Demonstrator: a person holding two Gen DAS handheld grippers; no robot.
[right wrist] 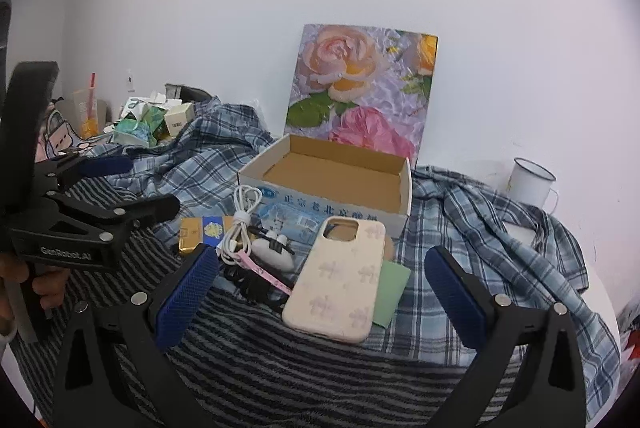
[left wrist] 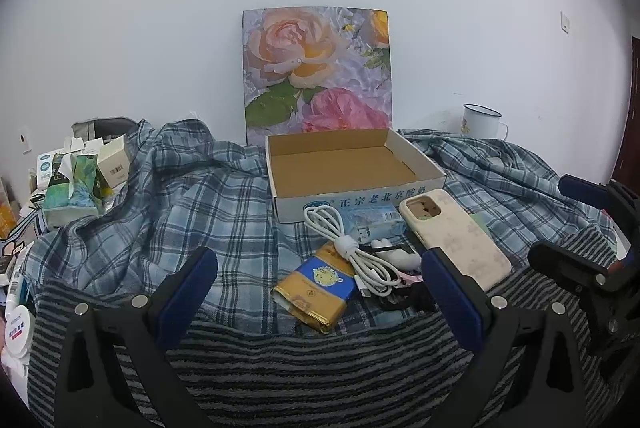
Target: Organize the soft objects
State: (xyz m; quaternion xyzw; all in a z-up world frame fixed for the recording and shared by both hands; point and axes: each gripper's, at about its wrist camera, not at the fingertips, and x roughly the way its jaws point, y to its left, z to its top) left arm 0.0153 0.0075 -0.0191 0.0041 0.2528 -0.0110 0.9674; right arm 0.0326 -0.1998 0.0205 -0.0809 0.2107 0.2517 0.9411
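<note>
Right wrist only: green card (right wrist: 391,288).

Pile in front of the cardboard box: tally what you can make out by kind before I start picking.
Phone case: 1
White cable: 1
Gold-and-blue packet: 1
Clear blue tissue pack: 1
White soft toy: 1
Green card: 1
Pink strap: 1
Total: 7
</note>
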